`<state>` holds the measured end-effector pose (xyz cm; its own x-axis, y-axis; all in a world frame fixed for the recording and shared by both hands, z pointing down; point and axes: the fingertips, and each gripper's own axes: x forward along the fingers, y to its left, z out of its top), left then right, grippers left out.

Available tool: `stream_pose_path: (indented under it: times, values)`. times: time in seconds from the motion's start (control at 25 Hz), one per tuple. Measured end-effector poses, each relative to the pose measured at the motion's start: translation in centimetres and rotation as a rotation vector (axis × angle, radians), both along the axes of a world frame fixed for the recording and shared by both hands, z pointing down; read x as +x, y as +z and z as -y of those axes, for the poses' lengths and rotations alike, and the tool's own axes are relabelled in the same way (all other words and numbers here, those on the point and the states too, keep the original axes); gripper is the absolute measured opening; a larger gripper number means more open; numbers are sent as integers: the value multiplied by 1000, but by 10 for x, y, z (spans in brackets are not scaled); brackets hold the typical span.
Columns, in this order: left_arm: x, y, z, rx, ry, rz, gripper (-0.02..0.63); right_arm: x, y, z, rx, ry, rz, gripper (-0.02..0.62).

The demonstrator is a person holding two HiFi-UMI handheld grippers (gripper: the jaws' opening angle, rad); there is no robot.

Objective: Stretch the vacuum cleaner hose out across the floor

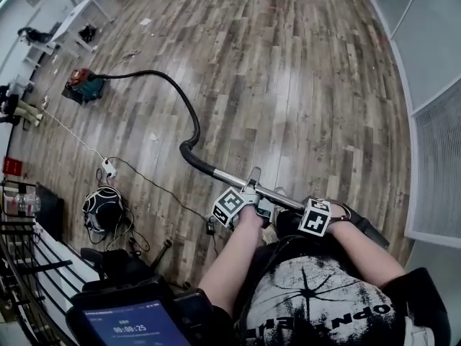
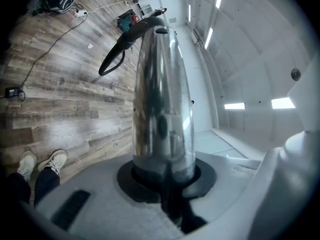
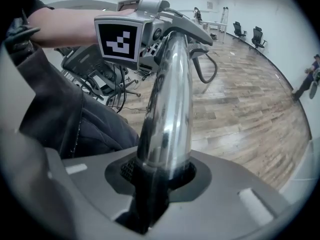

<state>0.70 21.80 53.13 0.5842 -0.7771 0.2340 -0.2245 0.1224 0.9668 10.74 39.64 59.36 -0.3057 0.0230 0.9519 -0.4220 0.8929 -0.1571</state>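
Chrome wand tube [image 3: 167, 109] is gripped by both: the right hand-held gripper [image 3: 155, 176] holds its nearer part, the left hand-held gripper [image 2: 165, 181] just ahead. Beyond the left one the black hose [image 1: 189, 114] bends across the wooden floor [image 1: 302, 71] to the vacuum cleaner [image 1: 85, 85], far off. I judge the stretching is under way; next both grips must draw the tube away from the cleaner until the bend straightens.

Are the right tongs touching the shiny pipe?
Touching. The right gripper view shows the right tongs clamped around the shiny pipe, with no gap on either side.
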Motion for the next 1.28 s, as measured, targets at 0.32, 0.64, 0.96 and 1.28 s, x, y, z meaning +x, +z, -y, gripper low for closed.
stream_pose_path:
  times: [0.32,0.64,0.96,1.28]
  values:
    - [55,1,-54,-10,62,-21,51,45,-1,-62,-13,62,-17,115]
    - [109,-13,-86,17,-35,15,52,114,-9,-85,14,-24,8,115]
    - [172,-10,-112,16,-143,46,51,191,-4,-102,8,-109,39,115]
    - [193,-7,-128,-21,-122,38,51,209,-7,-121,-17,-96,29,115]
